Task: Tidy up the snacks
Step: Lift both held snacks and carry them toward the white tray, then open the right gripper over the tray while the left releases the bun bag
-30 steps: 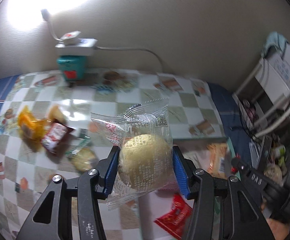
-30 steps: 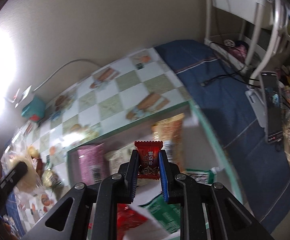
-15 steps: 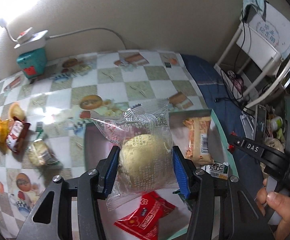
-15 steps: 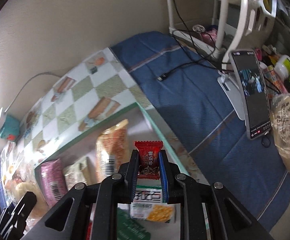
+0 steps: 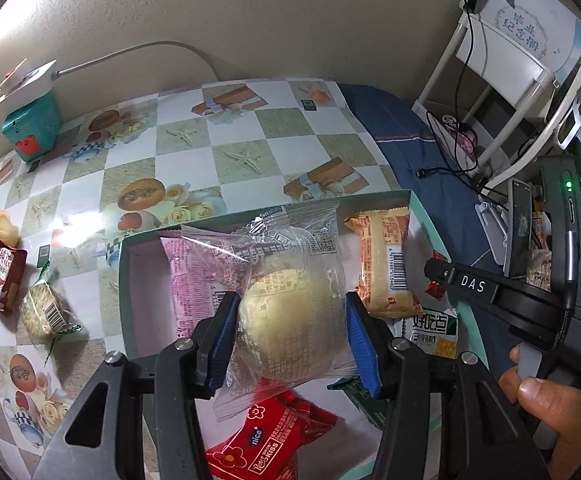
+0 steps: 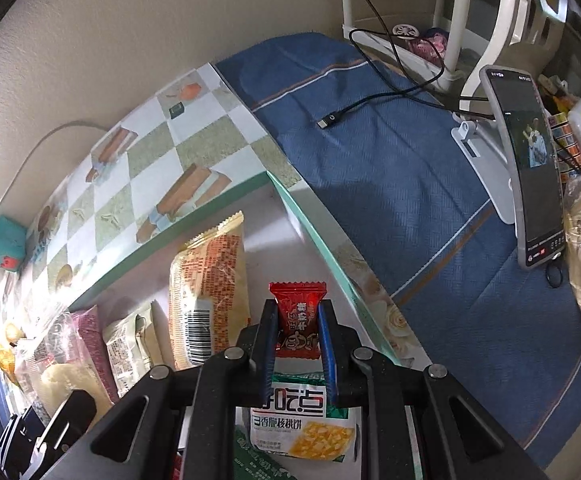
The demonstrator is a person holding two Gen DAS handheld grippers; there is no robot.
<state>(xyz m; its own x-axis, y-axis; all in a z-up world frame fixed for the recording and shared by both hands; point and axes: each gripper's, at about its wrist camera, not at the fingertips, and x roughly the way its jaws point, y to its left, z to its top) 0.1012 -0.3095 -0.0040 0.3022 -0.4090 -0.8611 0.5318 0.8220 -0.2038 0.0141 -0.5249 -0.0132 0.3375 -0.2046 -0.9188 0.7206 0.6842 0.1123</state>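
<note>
Both claws are loaded right now: my left gripper [image 5: 290,336] is clamped across the round pastry in its clear wrapper [image 5: 290,320], and my right gripper [image 6: 296,344] is pinched tight on a small red candy [image 6: 297,316] standing upright. The green-rimmed box [image 5: 414,208] sits directly under both, pastry over the middle above the pink packet [image 5: 194,276], candy over the right end by the orange packet [image 6: 210,280]. So I reckon the drop is straight down, and the right hand looks nearer the rim.
</note>
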